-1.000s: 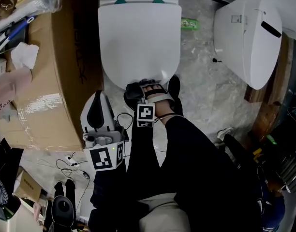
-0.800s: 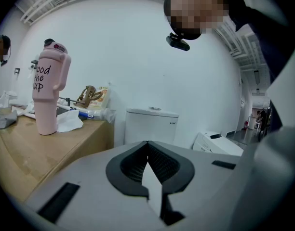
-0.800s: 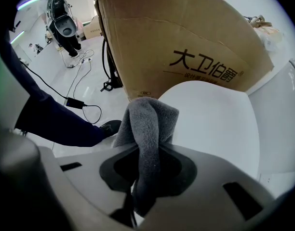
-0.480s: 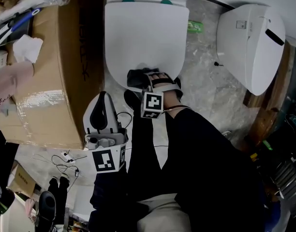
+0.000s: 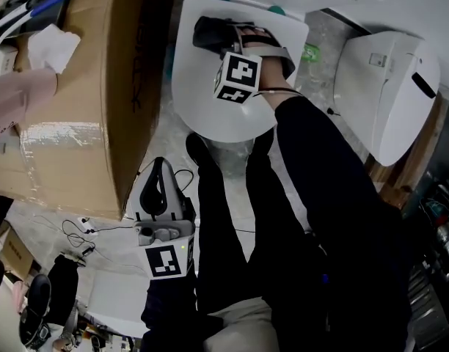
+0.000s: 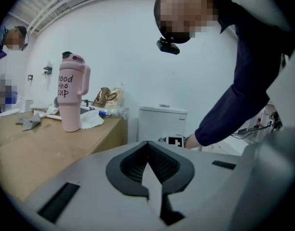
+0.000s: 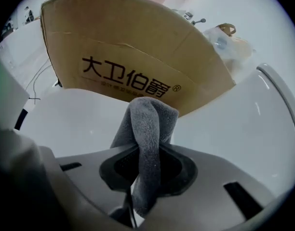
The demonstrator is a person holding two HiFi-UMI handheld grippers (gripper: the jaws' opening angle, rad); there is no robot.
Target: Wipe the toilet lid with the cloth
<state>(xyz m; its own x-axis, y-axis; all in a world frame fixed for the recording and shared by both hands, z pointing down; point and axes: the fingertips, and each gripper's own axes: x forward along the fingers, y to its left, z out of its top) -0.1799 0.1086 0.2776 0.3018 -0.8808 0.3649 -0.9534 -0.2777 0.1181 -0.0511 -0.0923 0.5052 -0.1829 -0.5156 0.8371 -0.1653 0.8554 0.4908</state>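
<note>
The right hand-held gripper [image 5: 213,39] is clenched on the grey cloth [image 7: 146,129], at the far end of the white toilet lid [image 5: 210,105], upper middle of the head view. To wipe well, press the fold flat and draw overlapping strokes toward the near edge. The left hand-held gripper [image 6: 150,170], jaws together on nothing, hangs low. The cardboard box [image 7: 138,52] reads 大卫伯爵; the pink tumbler [image 6: 72,93] seems to say "good the cup".
</note>
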